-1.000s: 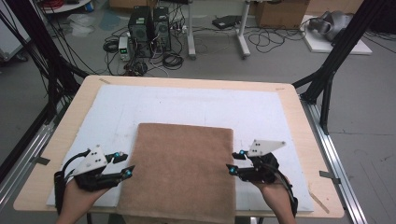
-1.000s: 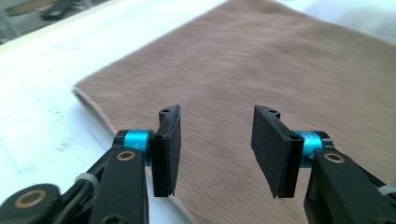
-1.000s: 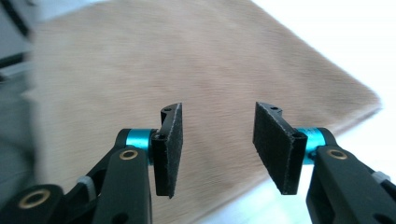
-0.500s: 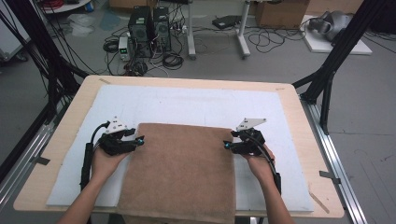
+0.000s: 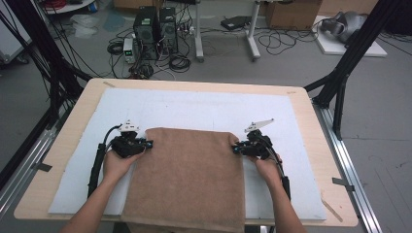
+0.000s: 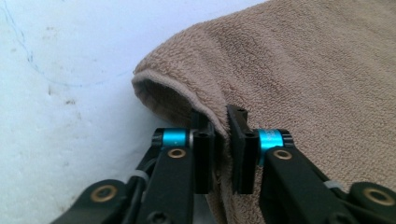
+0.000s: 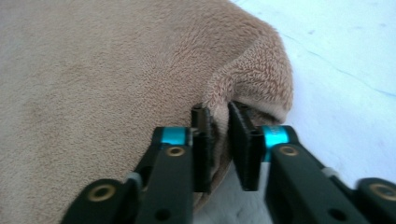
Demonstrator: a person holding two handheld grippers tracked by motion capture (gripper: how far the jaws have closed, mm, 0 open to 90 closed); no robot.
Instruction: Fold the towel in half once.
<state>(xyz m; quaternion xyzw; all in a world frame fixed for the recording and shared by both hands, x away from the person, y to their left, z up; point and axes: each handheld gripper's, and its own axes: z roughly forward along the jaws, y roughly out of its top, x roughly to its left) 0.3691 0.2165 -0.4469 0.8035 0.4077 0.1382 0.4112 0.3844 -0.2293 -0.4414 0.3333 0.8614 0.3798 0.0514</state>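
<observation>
A brown terry towel (image 5: 189, 179) lies flat on a white mat (image 5: 194, 109), its near end hanging over the table's front edge. My left gripper (image 5: 145, 143) sits at the towel's far left corner and my right gripper (image 5: 236, 149) at its far right corner. In the left gripper view the jaws (image 6: 221, 126) have just been closing and now pinch the towel's (image 6: 303, 70) hemmed edge, which bulges up ahead of them. In the right gripper view the jaws (image 7: 220, 123) have likewise just closed on a raised fold of the towel (image 7: 116, 70).
The mat covers most of a wooden table (image 5: 204, 83). Black frame struts (image 5: 340, 82) stand at the table's right and left sides. Computer towers (image 5: 154, 26) and cables lie on the floor beyond the far edge.
Both hands moved away from the person along the towel's sides to its far corners and came down. Both pairs of jaws closed on the towel's edges.
</observation>
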